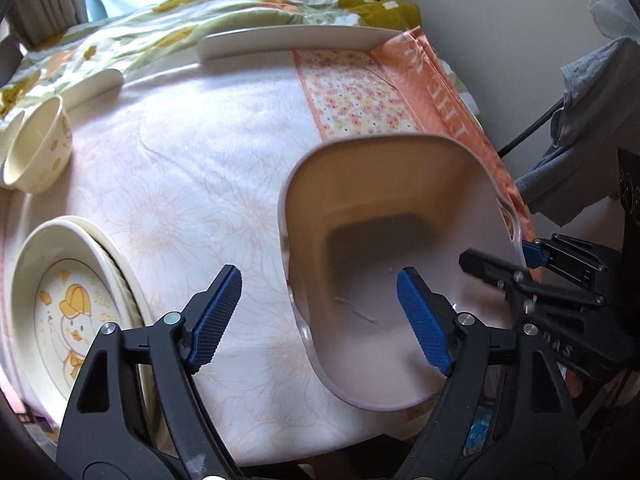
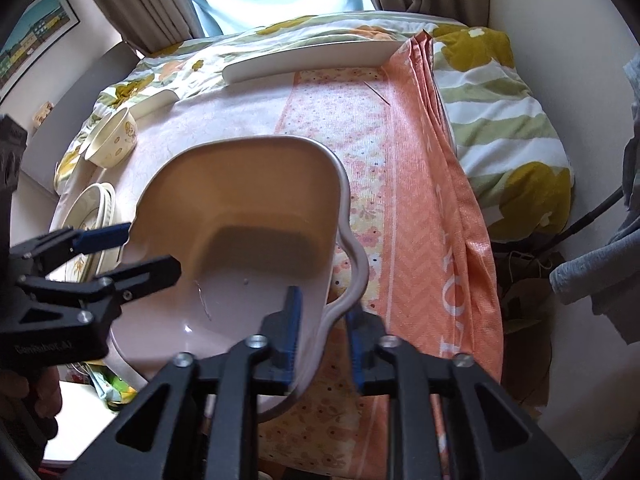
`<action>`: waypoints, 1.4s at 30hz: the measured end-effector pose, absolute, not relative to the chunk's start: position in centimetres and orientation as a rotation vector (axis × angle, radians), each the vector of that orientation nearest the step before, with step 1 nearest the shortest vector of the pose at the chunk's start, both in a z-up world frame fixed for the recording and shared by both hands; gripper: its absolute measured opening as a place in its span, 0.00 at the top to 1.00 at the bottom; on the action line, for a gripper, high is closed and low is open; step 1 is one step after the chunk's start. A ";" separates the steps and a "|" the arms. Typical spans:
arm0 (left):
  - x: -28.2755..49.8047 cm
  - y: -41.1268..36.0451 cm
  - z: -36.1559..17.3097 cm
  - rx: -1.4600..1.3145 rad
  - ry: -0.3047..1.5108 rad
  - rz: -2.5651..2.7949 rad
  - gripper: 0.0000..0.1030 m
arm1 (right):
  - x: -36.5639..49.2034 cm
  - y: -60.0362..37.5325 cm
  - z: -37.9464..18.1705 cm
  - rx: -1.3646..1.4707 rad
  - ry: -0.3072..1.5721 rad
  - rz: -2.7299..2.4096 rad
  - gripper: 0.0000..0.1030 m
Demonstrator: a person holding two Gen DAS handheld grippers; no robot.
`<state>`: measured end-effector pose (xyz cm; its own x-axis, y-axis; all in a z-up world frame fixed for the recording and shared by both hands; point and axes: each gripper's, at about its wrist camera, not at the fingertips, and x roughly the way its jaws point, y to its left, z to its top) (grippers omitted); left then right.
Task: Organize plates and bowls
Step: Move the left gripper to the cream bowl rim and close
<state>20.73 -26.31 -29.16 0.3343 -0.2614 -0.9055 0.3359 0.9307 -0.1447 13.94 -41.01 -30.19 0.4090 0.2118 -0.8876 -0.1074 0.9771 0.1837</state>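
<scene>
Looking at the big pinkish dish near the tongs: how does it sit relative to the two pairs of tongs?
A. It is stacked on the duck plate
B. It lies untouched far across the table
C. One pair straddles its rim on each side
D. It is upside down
C: the pink dish has the right tongs astride its wavy rim and the left tongs astride the opposite edge.

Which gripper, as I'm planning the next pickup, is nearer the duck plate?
Left. The left gripper hangs beside the duck plate, straddling the nearer rim of the pink dish; the right gripper straddles its opposite rim.
</scene>
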 end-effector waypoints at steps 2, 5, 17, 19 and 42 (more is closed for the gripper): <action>20.7 -26.1 -28.6 0.072 1.163 -0.375 0.22 | 13.6 -41.0 -29.8 0.107 1.123 0.221 0.33; 20.4 -25.3 -26.6 0.069 1.127 -0.342 0.17 | 13.0 -41.0 -28.7 0.096 1.086 0.225 0.07; 18.1 -15.9 -14.3 0.010 0.882 -0.147 0.00 | 12.4 -37.0 -16.0 0.012 0.758 0.382 0.01; 18.1 -13.2 -13.4 -0.004 0.876 -0.102 0.00 | 13.7 -34.9 -14.4 -0.006 0.780 0.410 0.01; 36.6 8.9 -26.7 -0.409 1.208 -0.139 0.39 | 35.1 -12.3 -26.1 0.097 1.219 0.417 0.41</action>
<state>36.58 8.90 -26.73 0.3571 -0.3192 -0.8778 -0.1111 0.9186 -0.3792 35.14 -12.30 -26.05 0.2793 0.3615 -0.8896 -0.2586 0.9205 0.2929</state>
